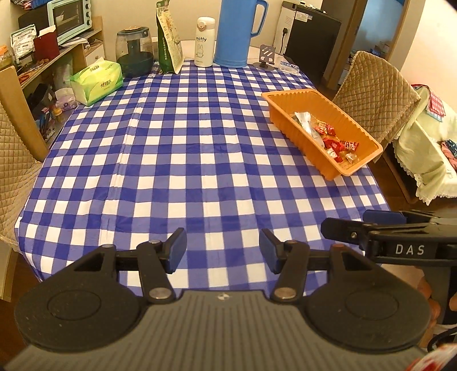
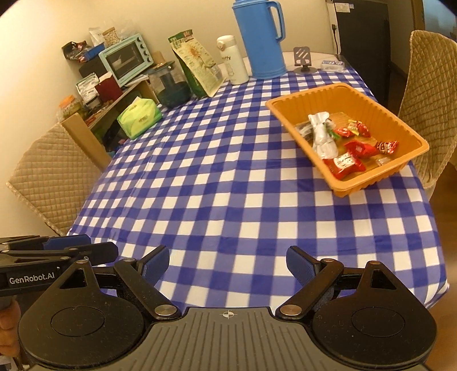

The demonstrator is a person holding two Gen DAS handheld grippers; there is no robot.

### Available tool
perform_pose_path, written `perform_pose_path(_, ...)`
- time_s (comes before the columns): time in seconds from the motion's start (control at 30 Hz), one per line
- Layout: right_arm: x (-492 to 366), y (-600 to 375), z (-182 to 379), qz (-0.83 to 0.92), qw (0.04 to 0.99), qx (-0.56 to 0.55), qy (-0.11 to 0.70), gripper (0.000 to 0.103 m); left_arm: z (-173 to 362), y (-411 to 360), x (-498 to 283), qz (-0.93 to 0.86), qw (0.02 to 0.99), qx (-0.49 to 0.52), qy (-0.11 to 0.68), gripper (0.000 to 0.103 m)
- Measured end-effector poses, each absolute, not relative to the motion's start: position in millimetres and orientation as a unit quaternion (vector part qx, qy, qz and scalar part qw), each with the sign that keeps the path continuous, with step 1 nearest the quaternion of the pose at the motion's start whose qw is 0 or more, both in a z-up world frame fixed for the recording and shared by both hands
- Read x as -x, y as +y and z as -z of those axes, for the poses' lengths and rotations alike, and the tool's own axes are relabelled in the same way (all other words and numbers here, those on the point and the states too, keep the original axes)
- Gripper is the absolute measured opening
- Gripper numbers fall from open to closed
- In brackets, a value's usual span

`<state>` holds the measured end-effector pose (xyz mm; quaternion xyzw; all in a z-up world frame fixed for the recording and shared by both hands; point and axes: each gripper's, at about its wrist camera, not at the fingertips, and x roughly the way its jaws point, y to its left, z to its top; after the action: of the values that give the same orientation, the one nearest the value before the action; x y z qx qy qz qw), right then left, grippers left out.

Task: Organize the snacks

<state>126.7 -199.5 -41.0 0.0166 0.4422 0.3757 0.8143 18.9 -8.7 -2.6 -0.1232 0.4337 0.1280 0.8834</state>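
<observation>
Nearest to me, my left gripper [image 1: 222, 252] hangs over the near edge of the table, jaws spread wide with nothing but checked cloth showing between the blue pads. My right gripper [image 2: 228, 265] sits just beside it, jaws also standing well apart and holding nothing. Each one shows at the edge of the other's view, side by side.

Below them the blue and white checked tablecloth [image 1: 185, 159] runs away from me, bare across its near and middle stretch.

Farther out on the right side of the table sits the orange tray [image 2: 288, 110], angled to the table's edge with one corner close to it. The snacks [image 2: 347, 162] lie inside it, gathered toward its nearer end: several red wrapped sweets, a silver packet [image 2: 321, 134] and a couple of small clear or yellow wrappers.

On the far left of the cloth lies a green pack of tissues [image 1: 97, 81]. Along the far edge stand a dark glass jar [image 1: 134, 52], a green standing bag [image 1: 168, 45], a white bottle [image 1: 205, 42], a tall blue jug [image 1: 234, 31] and a small grey phone stand [image 1: 267, 57].

Quilted chairs flank the table, and a shelf with a pale blue toaster oven [image 1: 70, 18] stands against the wall at left.
</observation>
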Motion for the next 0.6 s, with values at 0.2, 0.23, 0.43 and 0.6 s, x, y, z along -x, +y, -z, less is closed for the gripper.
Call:
perform_pose_path(0.2, -113.4, -189.7, 42.1, -0.363, 0.817, -0.015, 0.448, 0.089, 3.6, 1.0, -9.3, -0.112, 0.886, 0.122, 0.434, 0.053)
perform_pose_path(0.23, -111.7, -189.3, 42.3, -0.361, 0.817, -0.014, 0.449, 0.089, 3.5, 1.4, -8.5, -0.11, 0.886, 0.122, 0.433, 0.053)
perform_pose_path(0.43, -107.5, -187.8, 43.2, -0.347, 0.821, -0.015, 0.454, 0.089, 4.3, 2.9, -8.7, -0.094, 0.889, 0.121, 0.431, 0.053)
perform_pose_path(0.6, -105.9, -188.4, 41.2, -0.343, 0.824, -0.013, 0.452, 0.089, 4.5, 3.2, -10.1, -0.085, 0.891, 0.12, 0.429, 0.053)
